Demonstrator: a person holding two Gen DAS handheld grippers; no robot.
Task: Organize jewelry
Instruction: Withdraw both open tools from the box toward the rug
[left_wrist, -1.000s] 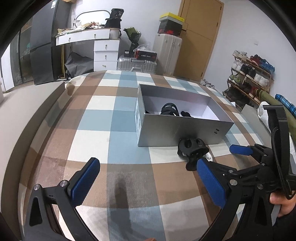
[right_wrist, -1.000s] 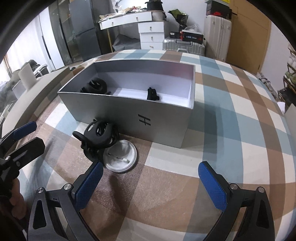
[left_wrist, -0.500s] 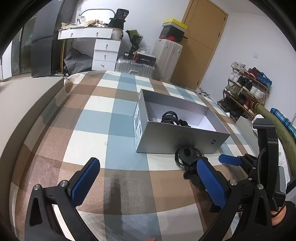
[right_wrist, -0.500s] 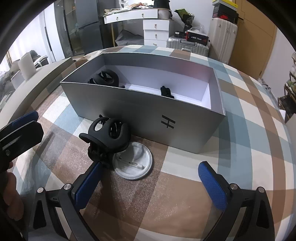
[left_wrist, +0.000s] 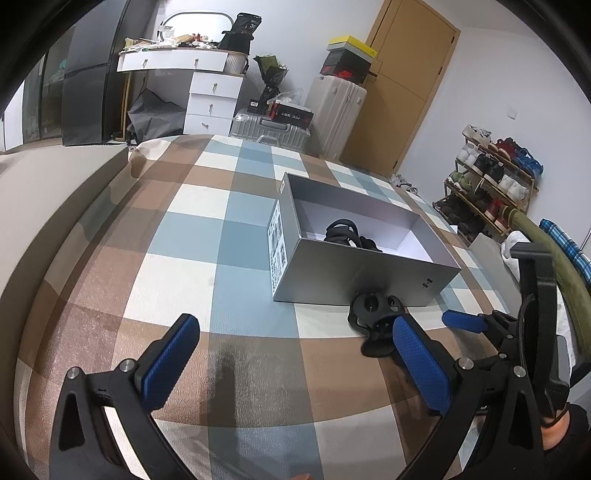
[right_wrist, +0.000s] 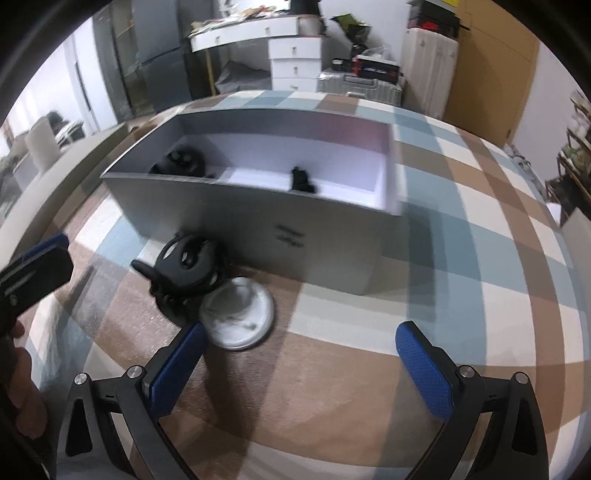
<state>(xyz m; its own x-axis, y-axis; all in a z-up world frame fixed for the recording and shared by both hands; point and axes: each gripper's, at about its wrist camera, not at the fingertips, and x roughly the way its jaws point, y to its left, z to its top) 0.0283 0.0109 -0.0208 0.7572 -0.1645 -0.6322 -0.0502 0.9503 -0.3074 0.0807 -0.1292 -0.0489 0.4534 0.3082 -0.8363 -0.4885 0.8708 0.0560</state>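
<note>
Checked bed cover with a box, a clip and a small dish on it

We see a bed spread with a checked cover (left_wrist: 236, 258) in blue, brown and cream squares, and three things lie directly on it. An open grey box (left_wrist: 365, 280) sits toward the far right of the cover in the left wrist view, its printed label on the short end. Just in front of the box's long wall lies a black claw-shaped hair clip (right_wrist: 186, 260), close to the wall, though we cannot tell whether it touches. A round white dish (right_wrist: 240, 314) lies right against the clip, on the side away from the box
</note>
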